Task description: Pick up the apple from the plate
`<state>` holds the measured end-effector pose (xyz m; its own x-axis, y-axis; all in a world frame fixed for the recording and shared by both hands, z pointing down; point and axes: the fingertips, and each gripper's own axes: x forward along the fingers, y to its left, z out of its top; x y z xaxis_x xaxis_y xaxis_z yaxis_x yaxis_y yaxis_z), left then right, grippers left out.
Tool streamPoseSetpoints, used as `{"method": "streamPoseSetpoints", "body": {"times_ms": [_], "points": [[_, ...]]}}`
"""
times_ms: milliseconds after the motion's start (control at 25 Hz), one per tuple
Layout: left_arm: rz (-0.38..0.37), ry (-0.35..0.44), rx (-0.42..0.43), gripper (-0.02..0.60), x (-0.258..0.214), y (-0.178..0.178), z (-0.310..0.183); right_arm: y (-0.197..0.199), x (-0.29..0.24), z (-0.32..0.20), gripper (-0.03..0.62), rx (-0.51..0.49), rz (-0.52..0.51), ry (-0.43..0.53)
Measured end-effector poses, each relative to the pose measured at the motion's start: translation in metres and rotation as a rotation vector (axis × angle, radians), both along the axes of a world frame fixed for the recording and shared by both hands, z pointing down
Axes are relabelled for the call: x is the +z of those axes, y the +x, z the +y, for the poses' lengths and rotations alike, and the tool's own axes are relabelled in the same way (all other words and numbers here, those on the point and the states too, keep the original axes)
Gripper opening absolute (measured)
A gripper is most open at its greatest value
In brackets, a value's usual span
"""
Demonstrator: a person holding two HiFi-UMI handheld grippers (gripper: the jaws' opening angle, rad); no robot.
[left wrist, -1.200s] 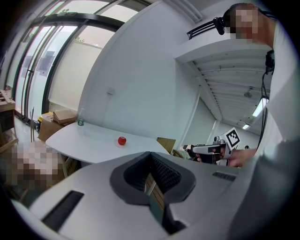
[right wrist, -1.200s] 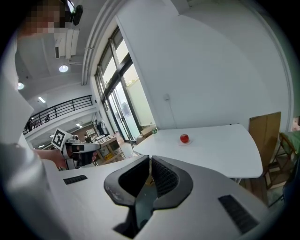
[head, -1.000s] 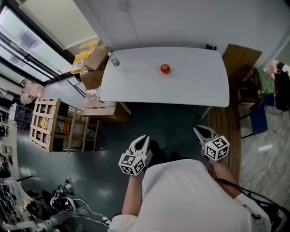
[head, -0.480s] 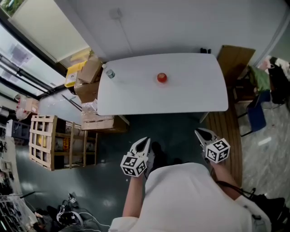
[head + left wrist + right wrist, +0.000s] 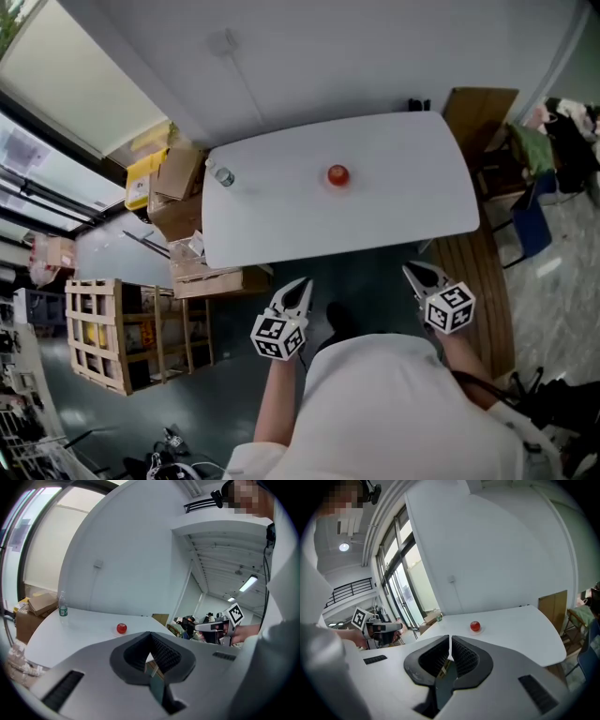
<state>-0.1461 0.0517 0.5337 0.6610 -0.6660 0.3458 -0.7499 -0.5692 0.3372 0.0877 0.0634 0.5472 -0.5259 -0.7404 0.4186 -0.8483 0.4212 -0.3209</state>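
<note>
- Apple [image 5: 338, 175]: red and round, standing near the middle of the white counter [image 5: 412, 187], a little towards the far wall. Under it lies a pale plate [image 5: 476, 631], hard to tell from the counter top. Nothing touches the apple.
- The rest of the counter top is bare except for a clear bottle [image 5: 220, 175] with a green label, upright near the left end and well apart from the apple.
- Left tool [image 5: 302, 282]: its jaws are closed against each other with nothing between them. It is held short of the counter's near edge, over the dark floor, and points forward at the counter, tipped a little downward. Its marker cube [image 5: 278, 337] sits behind the jaws, and the left forearm [image 5: 272, 403] runs back to the person's white shirt [image 5: 394, 412].
- Right tool [image 5: 410, 269]: its ribbed pads meet at the tips, leaving only a thin slit, and it grips nothing. It is held at much the same height and angle as the left one, near the counter's right front corner, with the right forearm [image 5: 472, 373] bent in close to the body.
- The two tools are well apart, one on each side of the body, and both are far from the apple.
- Left of the counter, cardboard boxes [image 5: 173, 178] are stacked, with a wooden crate [image 5: 103, 333] nearer the person.
- At the right end, a wooden board [image 5: 478, 117] leans beside the counter.
</note>
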Motion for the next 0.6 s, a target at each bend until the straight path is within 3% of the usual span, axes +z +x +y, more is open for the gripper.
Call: {"method": "streamPoseSetpoints", "body": {"times_ms": [600], "points": [[0.003,0.001,0.168,0.001,0.008,-0.029,-0.068,-0.037,0.009,-0.029,0.038,0.141,0.023,-0.033]]}}
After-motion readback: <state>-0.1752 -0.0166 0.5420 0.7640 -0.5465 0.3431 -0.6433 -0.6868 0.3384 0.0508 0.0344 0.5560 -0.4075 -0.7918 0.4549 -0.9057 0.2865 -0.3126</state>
